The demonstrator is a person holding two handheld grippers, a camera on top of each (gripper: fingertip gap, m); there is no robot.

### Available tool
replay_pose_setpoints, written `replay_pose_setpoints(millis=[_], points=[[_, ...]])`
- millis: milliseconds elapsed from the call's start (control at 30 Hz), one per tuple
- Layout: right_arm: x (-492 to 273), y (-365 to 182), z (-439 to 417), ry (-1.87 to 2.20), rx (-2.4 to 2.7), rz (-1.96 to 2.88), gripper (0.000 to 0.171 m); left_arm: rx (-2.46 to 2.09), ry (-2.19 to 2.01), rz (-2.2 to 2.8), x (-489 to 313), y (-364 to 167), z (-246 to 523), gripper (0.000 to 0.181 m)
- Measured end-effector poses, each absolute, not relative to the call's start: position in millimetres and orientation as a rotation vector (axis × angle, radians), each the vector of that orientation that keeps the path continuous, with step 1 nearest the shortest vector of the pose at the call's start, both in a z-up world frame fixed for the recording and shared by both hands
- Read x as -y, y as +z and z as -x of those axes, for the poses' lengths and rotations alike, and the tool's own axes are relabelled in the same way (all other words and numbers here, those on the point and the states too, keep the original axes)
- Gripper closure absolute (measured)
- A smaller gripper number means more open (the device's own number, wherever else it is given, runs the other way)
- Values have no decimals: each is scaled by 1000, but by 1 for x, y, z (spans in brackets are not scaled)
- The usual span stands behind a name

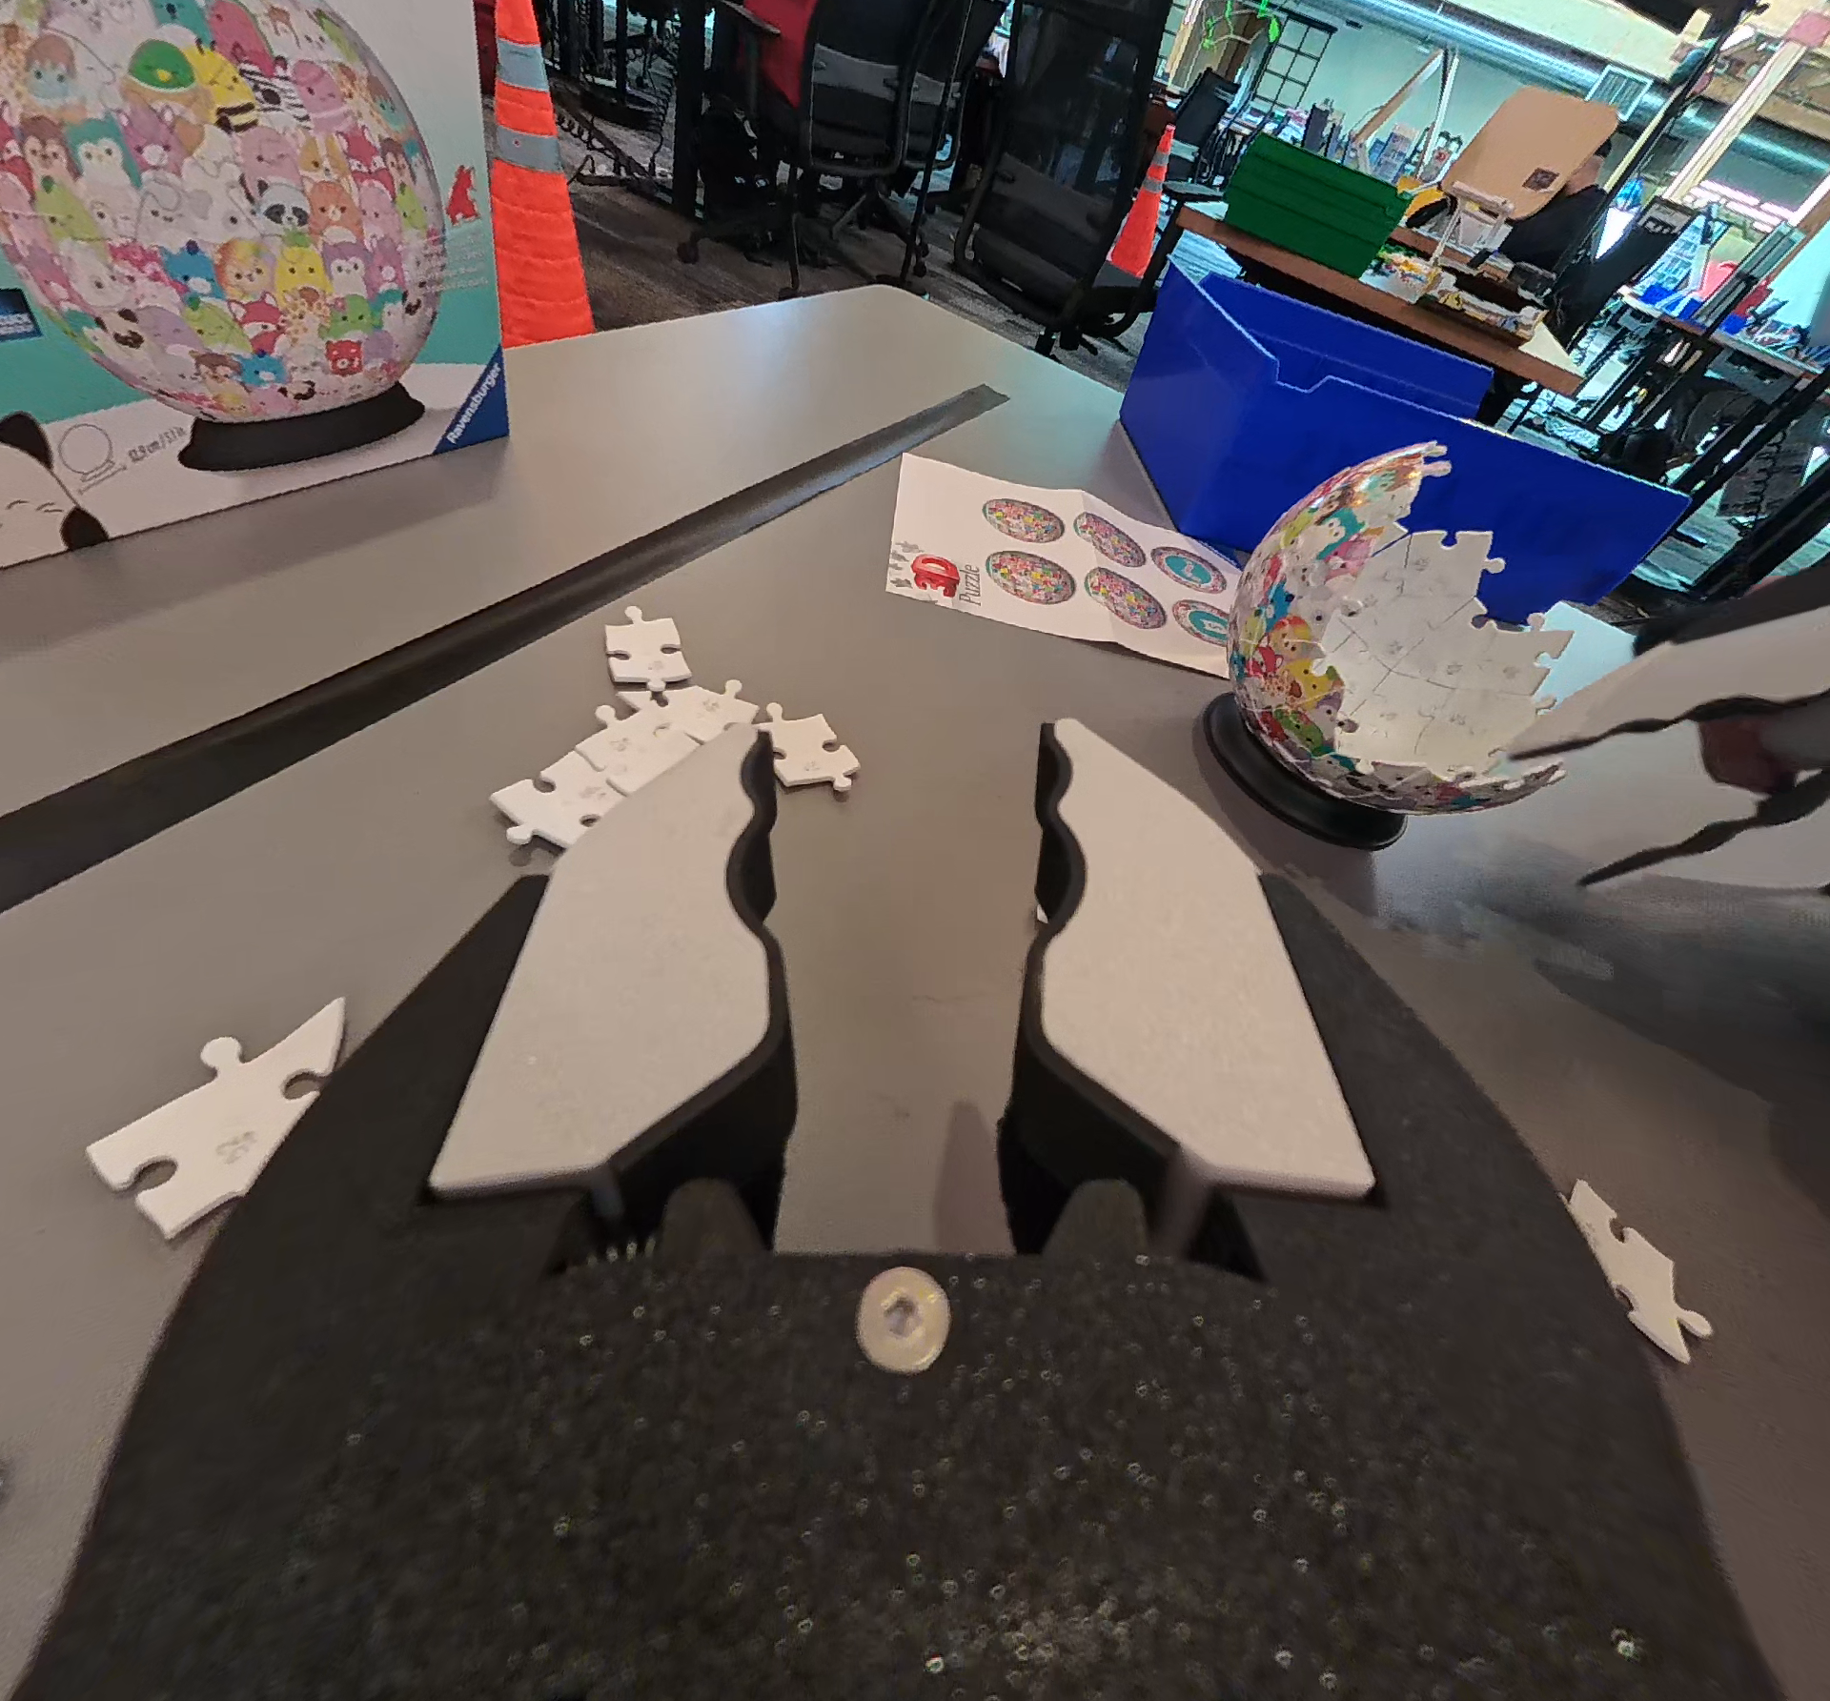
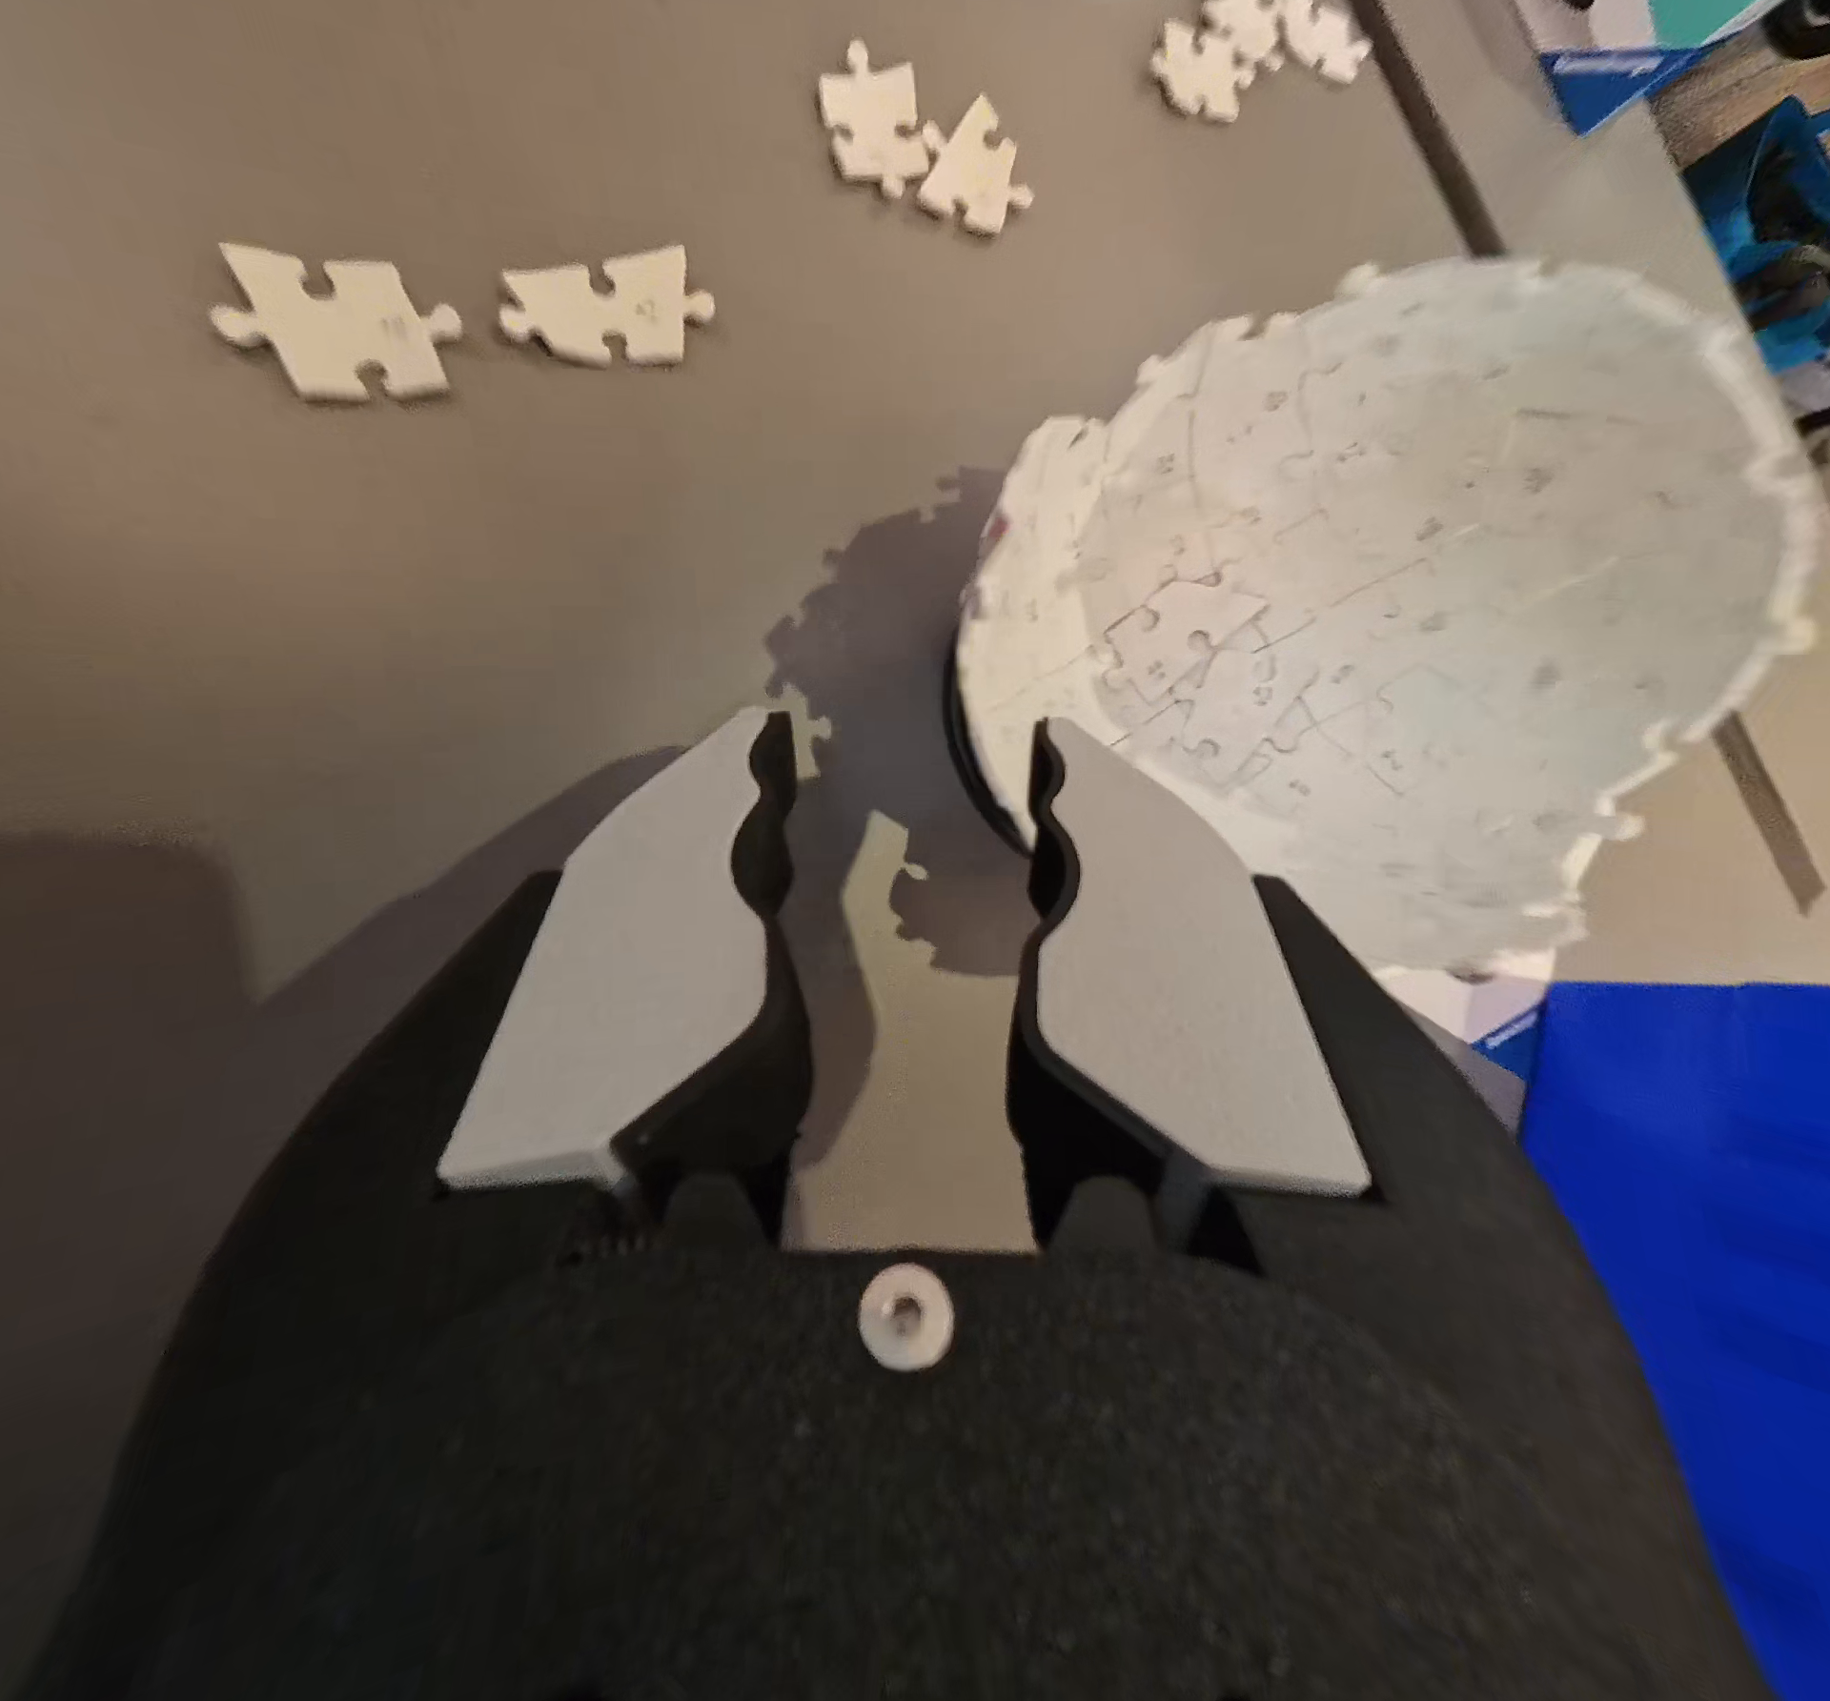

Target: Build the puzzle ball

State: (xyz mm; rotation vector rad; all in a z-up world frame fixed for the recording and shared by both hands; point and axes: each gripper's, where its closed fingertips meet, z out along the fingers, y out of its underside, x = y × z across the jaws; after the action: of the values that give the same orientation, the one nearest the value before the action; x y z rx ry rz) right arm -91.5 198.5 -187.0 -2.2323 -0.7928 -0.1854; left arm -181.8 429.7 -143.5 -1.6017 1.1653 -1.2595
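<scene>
The half-built puzzle ball (image 1: 1386, 654) sits on a black stand (image 1: 1297, 802) at the right of the grey table, open side facing right, white inside showing. My left gripper (image 1: 906, 762) is open and empty, low over the table, next to a cluster of white face-down pieces (image 1: 644, 743). My right gripper (image 2: 911, 743) is open and empty, its right finger beside the ball's lower rim (image 2: 1386, 614). It shows in the left wrist view (image 1: 1683, 772) at the ball's open side. Loose pieces (image 2: 337, 317) (image 2: 604, 307) (image 2: 876, 119) lie beyond.
The puzzle box (image 1: 228, 198) stands at the back left. An instruction sheet (image 1: 1050, 564) and a blue bin (image 1: 1337, 436) lie behind the ball. Single pieces lie at my left (image 1: 218, 1129) and right (image 1: 1634, 1267). An orange cone (image 1: 530, 168) and chairs stand past the table. One gripper's finger ends stand about 25 cm off the other's.
</scene>
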Motion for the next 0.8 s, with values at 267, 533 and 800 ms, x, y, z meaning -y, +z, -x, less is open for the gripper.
replay_pose_setpoints(millis=[267, 533, 800], points=[[-240, -115, 50, -215, 515, 2358, 128, -1168, -1271, 1612, -430, -144, 181, 131], [-258, -177, 23, -415, 373, 2690, 125, -1159, -1282, 1617, -430, -144, 182, 131], [-260, -180, 31, -540, 481, 2657, 134, -1163, -1282, 1624, -430, -145, 181, 131]])
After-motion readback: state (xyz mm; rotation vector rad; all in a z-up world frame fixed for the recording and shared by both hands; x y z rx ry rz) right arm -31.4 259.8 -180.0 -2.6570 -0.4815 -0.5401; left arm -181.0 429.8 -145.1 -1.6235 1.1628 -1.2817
